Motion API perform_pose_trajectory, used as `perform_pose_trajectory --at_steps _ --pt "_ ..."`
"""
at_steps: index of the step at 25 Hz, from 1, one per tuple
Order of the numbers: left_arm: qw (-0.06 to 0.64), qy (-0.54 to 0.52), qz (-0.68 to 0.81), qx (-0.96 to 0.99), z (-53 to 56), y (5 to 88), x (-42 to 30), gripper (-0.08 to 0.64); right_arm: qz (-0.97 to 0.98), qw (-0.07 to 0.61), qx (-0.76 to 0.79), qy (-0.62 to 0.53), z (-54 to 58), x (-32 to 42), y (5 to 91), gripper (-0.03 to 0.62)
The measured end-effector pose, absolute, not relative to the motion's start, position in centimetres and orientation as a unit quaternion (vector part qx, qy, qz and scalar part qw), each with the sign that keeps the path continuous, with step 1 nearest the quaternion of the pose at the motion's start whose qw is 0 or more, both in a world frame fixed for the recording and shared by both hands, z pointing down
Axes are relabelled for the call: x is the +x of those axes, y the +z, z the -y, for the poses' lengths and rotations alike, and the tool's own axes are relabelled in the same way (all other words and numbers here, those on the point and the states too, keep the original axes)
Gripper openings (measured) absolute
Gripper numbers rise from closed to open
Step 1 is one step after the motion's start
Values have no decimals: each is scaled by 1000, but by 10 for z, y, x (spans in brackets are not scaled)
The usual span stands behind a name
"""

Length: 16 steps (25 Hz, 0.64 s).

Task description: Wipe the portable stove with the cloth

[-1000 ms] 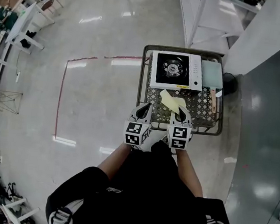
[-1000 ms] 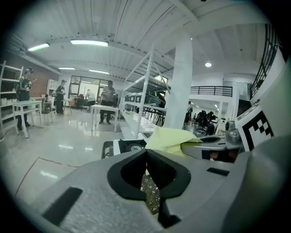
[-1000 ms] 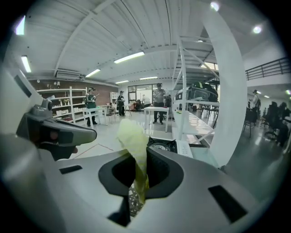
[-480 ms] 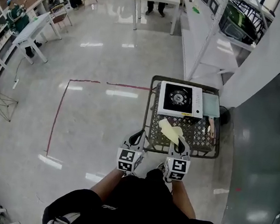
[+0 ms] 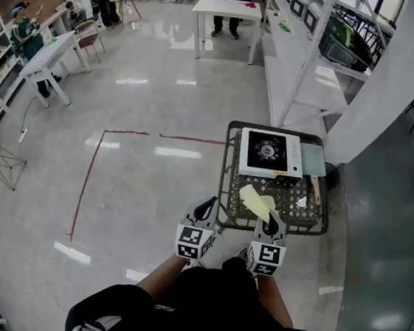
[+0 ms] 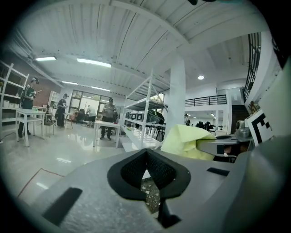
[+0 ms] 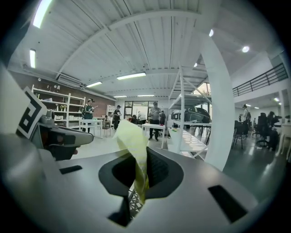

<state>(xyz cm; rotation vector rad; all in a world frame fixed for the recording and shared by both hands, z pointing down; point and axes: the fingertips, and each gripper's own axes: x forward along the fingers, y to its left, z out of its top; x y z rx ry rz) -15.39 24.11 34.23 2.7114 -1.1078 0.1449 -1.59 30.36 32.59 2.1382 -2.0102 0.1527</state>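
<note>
The stove (image 5: 270, 153) at the far edge of the table (image 5: 287, 215) lay nearer the right gripper (image 5: 269, 218), which was clamped on the cloth (image 5: 256, 201); the left gripper (image 5: 206, 205) was closed and empty.

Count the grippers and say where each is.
2. The left gripper sits shut and empty beside the wire table's near left corner. The right gripper, over its near edge, is shut on the yellow cloth. None seems hidden.
</note>
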Motion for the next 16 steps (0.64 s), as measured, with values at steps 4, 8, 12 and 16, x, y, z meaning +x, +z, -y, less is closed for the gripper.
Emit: perform_pose_trajectory --at_steps 4,8,12,16 --pt "101 40 369 923 -241 338 -147 18 680 105 724 41 -301 -14 322 15" --pt "99 37 364 925 -241 336 -148 18 679 111 724 38 -300 -18 318 15" --pt "103 31 373 922 -233 336 -158 18 681 114 723 36 -300 -21 319 15" --pt "104 29 377 920 -225 340 -159 18 680 117 723 35 -298 -17 324 15"
